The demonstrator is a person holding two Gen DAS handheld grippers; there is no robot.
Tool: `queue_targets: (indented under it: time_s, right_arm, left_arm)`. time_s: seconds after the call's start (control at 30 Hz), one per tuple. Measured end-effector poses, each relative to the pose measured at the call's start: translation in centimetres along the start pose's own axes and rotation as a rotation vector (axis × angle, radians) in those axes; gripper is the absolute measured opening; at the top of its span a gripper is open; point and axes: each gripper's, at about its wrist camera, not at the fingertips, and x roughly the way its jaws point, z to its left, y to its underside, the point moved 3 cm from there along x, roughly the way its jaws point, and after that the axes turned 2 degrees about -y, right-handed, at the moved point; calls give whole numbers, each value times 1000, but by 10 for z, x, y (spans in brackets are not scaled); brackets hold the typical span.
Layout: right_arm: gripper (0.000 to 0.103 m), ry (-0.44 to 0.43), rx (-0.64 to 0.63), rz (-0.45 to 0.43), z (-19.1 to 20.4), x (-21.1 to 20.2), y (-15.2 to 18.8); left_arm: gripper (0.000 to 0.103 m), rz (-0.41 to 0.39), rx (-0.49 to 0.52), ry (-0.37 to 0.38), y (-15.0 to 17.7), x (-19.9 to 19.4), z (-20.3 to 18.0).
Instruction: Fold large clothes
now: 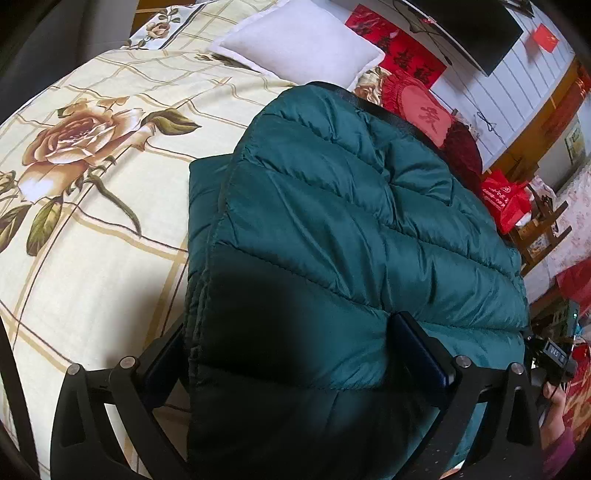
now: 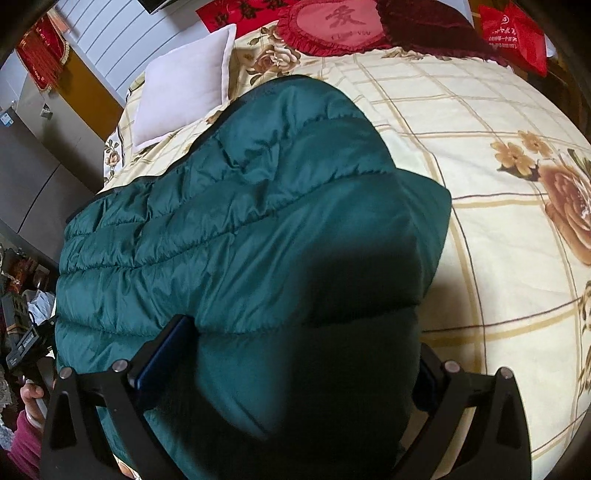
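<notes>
A dark green quilted down jacket (image 1: 332,206) lies on the bed, folded over on itself; it also shows in the right wrist view (image 2: 229,221). My left gripper (image 1: 291,354) has its jaws set wide around a thick bunch of the jacket's near left edge, and the padding fills the gap. My right gripper (image 2: 306,354) grips the near right edge the same way, with a thick bulge of jacket between its jaws. The right gripper's body (image 1: 554,354) shows at the far right of the left wrist view.
The bed has a cream checked sheet with rose prints (image 1: 92,184). A white pillow (image 1: 303,40) lies at the head, beside a red heart cushion (image 2: 340,26) and a red bag (image 1: 506,199). A dark cabinet (image 2: 33,147) stands beside the bed.
</notes>
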Motion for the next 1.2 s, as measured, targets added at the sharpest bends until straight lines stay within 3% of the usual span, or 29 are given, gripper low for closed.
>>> queue_targets:
  time_s: [0.47,0.67,0.8,0.9,1.0,1.07,1.2]
  right_arm:
    - [102,17,-13,-51,3,-7,10]
    - [97,27,-32,-70,4,-15,12]
    - [87,39,-64,-75,11,-20,13]
    - [74,48,-91,-86,19,-29,15]
    - [55,54,-98,-126,28,-46,15]
    - [48,51,-105,-151,35,-60,16]
    - [41,16,-132,-197,55,-93,21]
  left_arm:
    - [86,-16,1,-17,3,2,-3]
    - [85,-9,-2,-25,2,1,-4]
    - [82,-11,8,-31,1,1,-8]
    - [63,-38,67,-31,1,-7,-18]
    - [38,-84,110,-43,2,-23,-26]
    - [21,-101,110,-26,0,-37,-29]
    - [12,-116,133,7,1,-65,-37]
